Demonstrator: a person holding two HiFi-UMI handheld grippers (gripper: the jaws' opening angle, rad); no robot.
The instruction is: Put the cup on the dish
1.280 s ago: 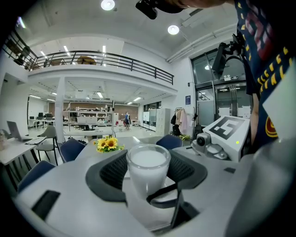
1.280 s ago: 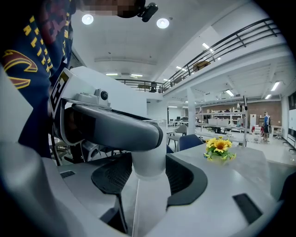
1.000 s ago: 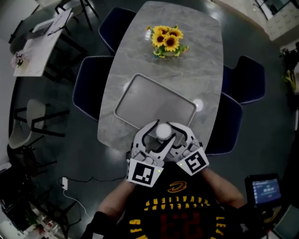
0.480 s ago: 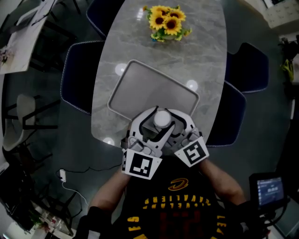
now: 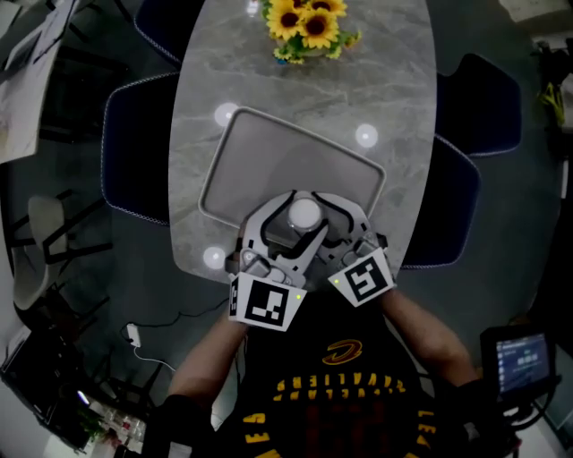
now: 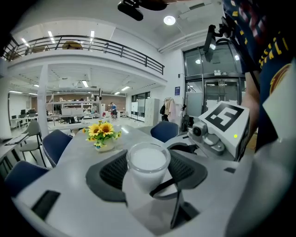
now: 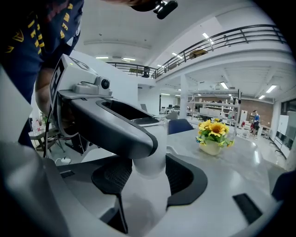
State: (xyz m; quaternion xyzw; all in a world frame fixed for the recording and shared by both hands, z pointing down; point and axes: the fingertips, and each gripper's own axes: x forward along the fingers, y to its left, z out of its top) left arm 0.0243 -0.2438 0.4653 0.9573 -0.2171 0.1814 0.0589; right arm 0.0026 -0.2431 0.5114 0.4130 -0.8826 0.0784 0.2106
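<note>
Marker cubes (image 5: 264, 306) are sitting nearest the person's chest. Just beyond them the left gripper (image 6: 148, 176) and the right gripper (image 7: 149, 173) are meeting from either side on the same white cup (image 5: 304, 215). Each gripper is pinching it, with textured black pads pressing the cup's wall on both sides in each gripper view. One arm of the left gripper is crossing in front of the cup in the right gripper view.

The cup is standing upright over the near edge of the dish (image 5: 260, 152), a shallow grey rectangular tray. I cannot tell whether its base is resting there or hanging just above. It is looking light, stiff and smooth-walled, probably slick and liable to crack if dropped. A gentle hold at mid-wall, below the rim, is seeming safest.

Beyond the dish, the grey marbled surface (image 5: 385, 80) is carrying a small pot of sunflowers (image 5: 304, 25) at its far end, with dark blue chairs (image 5: 134, 152) standing alongside.

No label is showing on the cup. The cubes are bearing only black-and-white square patterns, and the yellow lettering on the shirt (image 5: 331, 394) is bending too much to read.
</note>
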